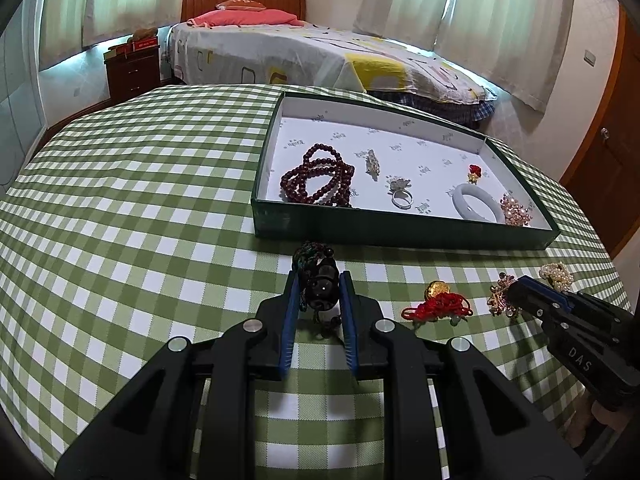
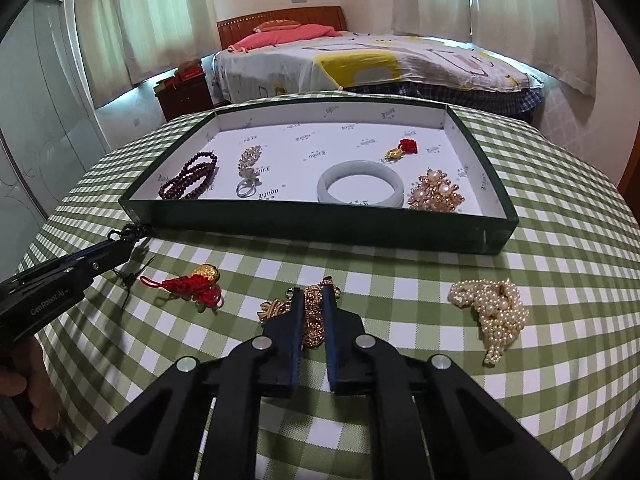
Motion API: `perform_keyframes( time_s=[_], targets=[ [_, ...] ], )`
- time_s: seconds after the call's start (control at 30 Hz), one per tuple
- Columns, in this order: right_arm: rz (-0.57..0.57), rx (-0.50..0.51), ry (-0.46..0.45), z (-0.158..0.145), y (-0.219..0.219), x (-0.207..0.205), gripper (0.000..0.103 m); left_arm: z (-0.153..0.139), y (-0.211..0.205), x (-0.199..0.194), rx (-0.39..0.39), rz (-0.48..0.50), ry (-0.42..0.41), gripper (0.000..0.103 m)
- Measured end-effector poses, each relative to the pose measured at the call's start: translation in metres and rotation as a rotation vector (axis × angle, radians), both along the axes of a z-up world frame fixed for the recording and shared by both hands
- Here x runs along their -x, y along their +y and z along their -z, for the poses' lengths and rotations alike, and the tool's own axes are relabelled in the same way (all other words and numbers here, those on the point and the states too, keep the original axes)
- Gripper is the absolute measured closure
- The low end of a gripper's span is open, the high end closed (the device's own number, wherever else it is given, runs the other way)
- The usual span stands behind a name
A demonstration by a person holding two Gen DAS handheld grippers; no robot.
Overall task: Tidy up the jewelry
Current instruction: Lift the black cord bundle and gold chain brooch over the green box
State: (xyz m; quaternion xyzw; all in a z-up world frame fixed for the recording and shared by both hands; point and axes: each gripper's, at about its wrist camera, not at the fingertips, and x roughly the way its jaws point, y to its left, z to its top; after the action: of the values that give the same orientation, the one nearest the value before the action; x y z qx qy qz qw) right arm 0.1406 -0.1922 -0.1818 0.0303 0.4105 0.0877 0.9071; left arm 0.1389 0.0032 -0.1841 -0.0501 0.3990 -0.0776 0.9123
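We see a checked table (image 1: 140, 208) filling the lower frame, with a green tray (image 1: 400, 234) at upper right holding dark red beads (image 1: 316, 180), a white bangle (image 2: 360, 188) and a ring (image 1: 401, 199). Low at centre, our left gripper (image 1: 320, 292) is clamped on a black pendant (image 1: 320, 288). Our right gripper (image 2: 312, 300) pinches a gold brooch (image 2: 312, 320). Loose pearls (image 2: 492, 308) lie right of it, and a red knot (image 2: 192, 284) lies left.

The right claw (image 2: 312, 300) is clamped on a gold rhinestone brooch (image 2: 314, 320) on the desk (image 2: 560, 320), a pearl cluster (image 2: 490, 310) lying near.
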Motion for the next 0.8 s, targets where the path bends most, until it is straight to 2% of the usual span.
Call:
perform_keyframes(
  time_s=[0.1, 0.2, 0.3, 0.33, 0.4, 0.5, 0.8],
  targets=[
    [0.001, 0.018, 0.004, 0.0, 0.001, -0.001, 0.092, 0.0, 0.001, -0.001, 0.001, -0.002, 0.002, 0.083],
    [0.011, 0.017, 0.009, 0.002, 0.001, -0.002, 0.077, 0.0, 0.001, -0.001, 0.001, -0.001, 0.003, 0.083],
    [0.009, 0.012, 0.014, 0.004, 0.0, -0.004, 0.076, 0.001, 0.001, -0.001, 0.001, -0.002, 0.003, 0.083],
    [0.004, 0.013, 0.013, 0.003, 0.0, -0.003, 0.078, 0.001, 0.001, -0.001, 0.001, -0.002, 0.004, 0.083],
    [-0.007, -0.002, 0.013, 0.004, 0.0, -0.003, 0.088, 0.002, 0.001, -0.002, 0.002, -0.003, 0.007, 0.083],
    [-0.012, -0.005, 0.007, 0.003, 0.001, -0.001, 0.092, 0.002, 0.001, -0.002, 0.002, -0.003, 0.007, 0.083],
    [0.008, -0.016, -0.068, -0.014, -0.003, 0.013, 0.095, -0.004, 0.001, 0.001, 0.001, -0.005, -0.018, 0.083]
  ],
)
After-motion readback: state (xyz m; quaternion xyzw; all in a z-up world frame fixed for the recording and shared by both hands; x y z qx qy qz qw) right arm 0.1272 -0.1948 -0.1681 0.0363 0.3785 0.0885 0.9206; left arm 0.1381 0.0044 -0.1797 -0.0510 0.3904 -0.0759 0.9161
